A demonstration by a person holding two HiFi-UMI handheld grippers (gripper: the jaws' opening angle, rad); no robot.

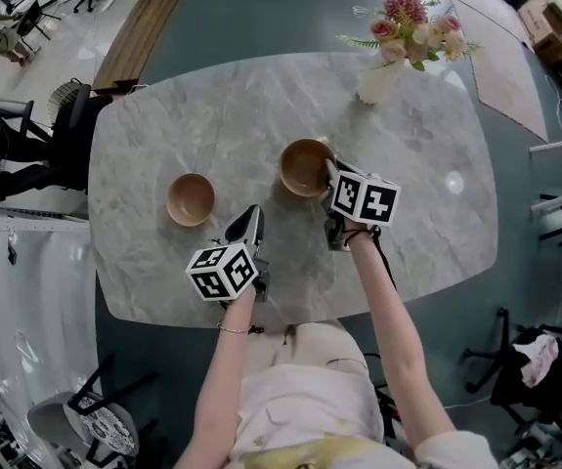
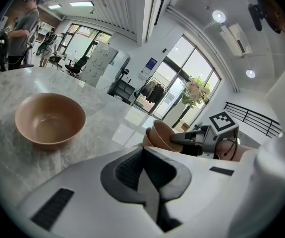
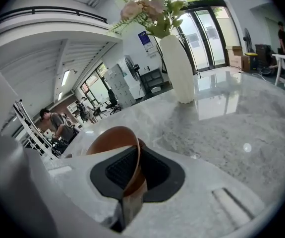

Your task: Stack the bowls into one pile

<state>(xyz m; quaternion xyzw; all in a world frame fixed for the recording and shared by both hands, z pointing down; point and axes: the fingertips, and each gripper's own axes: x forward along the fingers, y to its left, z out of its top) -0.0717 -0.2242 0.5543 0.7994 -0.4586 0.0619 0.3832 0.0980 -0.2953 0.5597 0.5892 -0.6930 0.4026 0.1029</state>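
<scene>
Right gripper [image 3: 132, 171]: clamping the rim of the brown bowl [image 3: 110, 140].
Left gripper [image 2: 144, 170]: holding nothing, jaws touching.
Second bowl [image 2: 50, 120]: sitting at its ten o'clock.

The table [image 1: 163, 125] filling the middle of the frame was pale grey marble with darker veins, polished enough to mirror window light in both gripper views. Two brown bowls, the first bowl [image 1: 191, 199] at centre left and the second bowl [image 1: 305, 167] at centre, looked smooth and matt (wood or clay, impossible to tell). The white vase [image 1: 378, 81] at upper right had a smooth, faintly glossy skin. The left gripper [image 1: 248, 225] and right gripper [image 1: 330, 170] wore matt white plastic shells; their pads [image 2: 125, 170] were dark, ribbed and rubbery-looking. A wood-toned plank strip [image 1: 139, 27] lay at upper left.
</scene>
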